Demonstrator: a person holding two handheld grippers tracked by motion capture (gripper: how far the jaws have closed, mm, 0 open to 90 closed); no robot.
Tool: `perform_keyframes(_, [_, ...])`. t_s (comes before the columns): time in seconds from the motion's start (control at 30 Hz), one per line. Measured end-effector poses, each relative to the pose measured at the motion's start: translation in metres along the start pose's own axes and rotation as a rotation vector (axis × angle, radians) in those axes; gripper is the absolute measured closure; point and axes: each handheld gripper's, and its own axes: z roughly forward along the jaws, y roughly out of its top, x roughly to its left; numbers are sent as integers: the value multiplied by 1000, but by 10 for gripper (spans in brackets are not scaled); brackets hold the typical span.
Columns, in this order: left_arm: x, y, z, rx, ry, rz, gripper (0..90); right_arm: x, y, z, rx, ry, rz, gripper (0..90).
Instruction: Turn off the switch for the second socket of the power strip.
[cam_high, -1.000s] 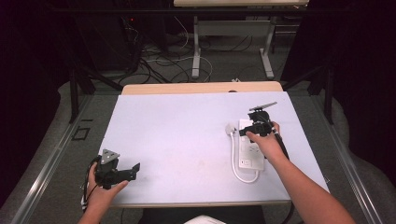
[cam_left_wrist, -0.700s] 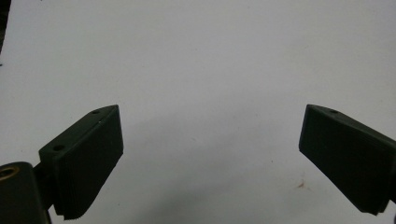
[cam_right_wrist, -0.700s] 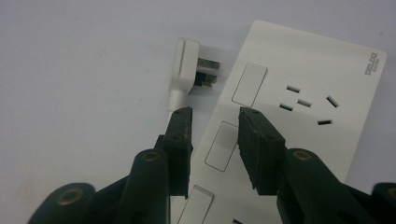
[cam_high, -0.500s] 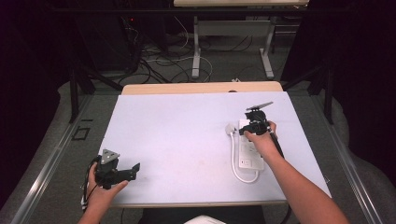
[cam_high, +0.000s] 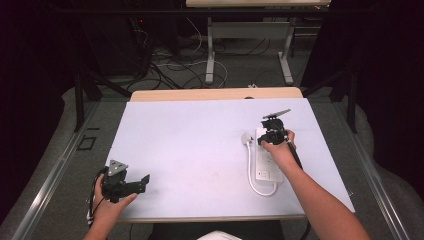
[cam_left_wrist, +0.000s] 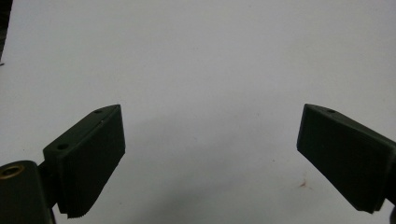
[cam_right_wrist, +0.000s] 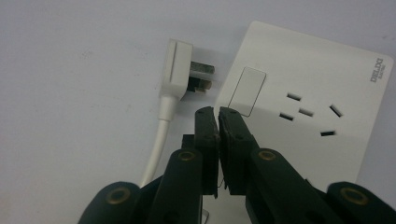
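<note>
Here the right gripper (cam_right_wrist: 217, 112), jaws pressed together, hovers at the power strip's (cam_right_wrist: 322, 79) switch (cam_right_wrist: 247, 91), plug (cam_right_wrist: 177, 70) just beside.

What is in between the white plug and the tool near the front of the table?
Nothing: in the high view, bare table stretches from the left tool to the white plug. The power strip lies beyond the plug.

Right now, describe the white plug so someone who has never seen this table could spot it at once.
Start at the white table and go to the white power strip on its right side. The plug lies just off the strip's far end, prongs bare, on a white cable looping back to the strip, just ahead of the right tongs.
</note>
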Motion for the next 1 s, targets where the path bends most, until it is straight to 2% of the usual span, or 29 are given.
perform_keyframes(0.33, [0, 0, 0, -2, 0, -1, 79, -5, 0, 6, 9, -9, 6, 900])
perform_keyframes(0.4, [0, 0, 0, -3, 0, -1, 79, -6, 0, 6, 2, 5, 14, 900])
perform_keyframes(0.47, [0, 0, 0, -2, 0, 0, 79, -7, 0, 6, -3, -4, 15, 900])
perform_keyframes(0.73, [0, 0, 0, -2, -1, 0, 79, -6, -1, 7, -4, -15, -8, 900])
perform_keyframes(1.0, [0, 0, 0, 0, -1, -1, 79, -9, -2, 9, -16, -13, 12, 892])
